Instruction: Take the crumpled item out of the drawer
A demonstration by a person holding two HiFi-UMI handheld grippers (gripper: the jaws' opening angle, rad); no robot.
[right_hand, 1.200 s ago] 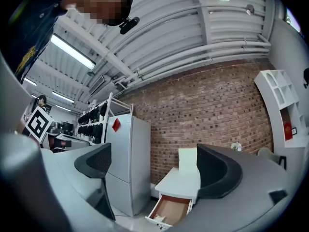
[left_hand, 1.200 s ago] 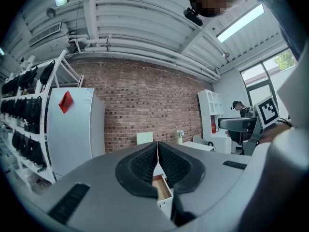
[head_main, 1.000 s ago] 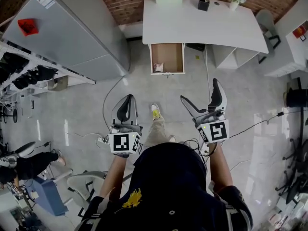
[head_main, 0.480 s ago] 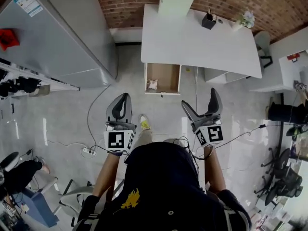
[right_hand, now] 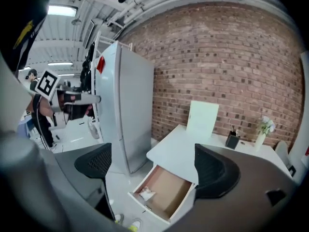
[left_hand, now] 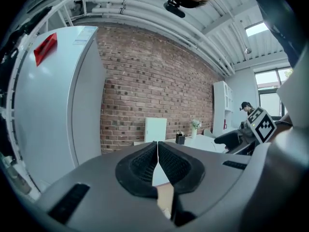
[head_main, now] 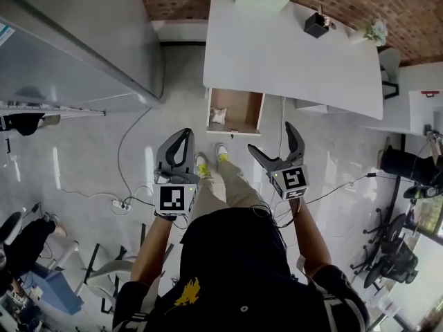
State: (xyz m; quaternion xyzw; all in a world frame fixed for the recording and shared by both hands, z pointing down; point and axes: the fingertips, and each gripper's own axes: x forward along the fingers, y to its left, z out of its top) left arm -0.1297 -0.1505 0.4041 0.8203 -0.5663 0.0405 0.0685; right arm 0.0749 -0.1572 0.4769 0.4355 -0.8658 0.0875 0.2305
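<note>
A pulled-out drawer (head_main: pixel 235 111) (right_hand: pixel 161 192) with a brown bottom hangs under the left end of the white desk (head_main: pixel 291 50) (right_hand: pixel 181 151). A crumpled whitish item (head_main: pixel 218 115) (right_hand: pixel 146 194) lies in the drawer's near-left corner. My left gripper (head_main: pixel 181 144) (left_hand: pixel 158 151) is shut with nothing between its pads, held in the air short of the drawer. My right gripper (head_main: pixel 273 142) (right_hand: pixel 153 168) is open and empty, also short of the drawer, which shows between its jaws.
A tall grey fridge (head_main: pixel 76 40) (right_hand: pixel 123 122) stands left of the desk. A pen holder (head_main: pixel 317 25) and a small plant (head_main: pixel 374 32) sit at the desk's far end. Cables and a power strip (head_main: pixel 121 204) lie on the floor. Office chairs (head_main: pixel 394 258) stand at the right.
The person has walked toward the desk, so the drawer and desk lie closer. Both grippers have come forward with the body; the left stays shut, the right stays open.
</note>
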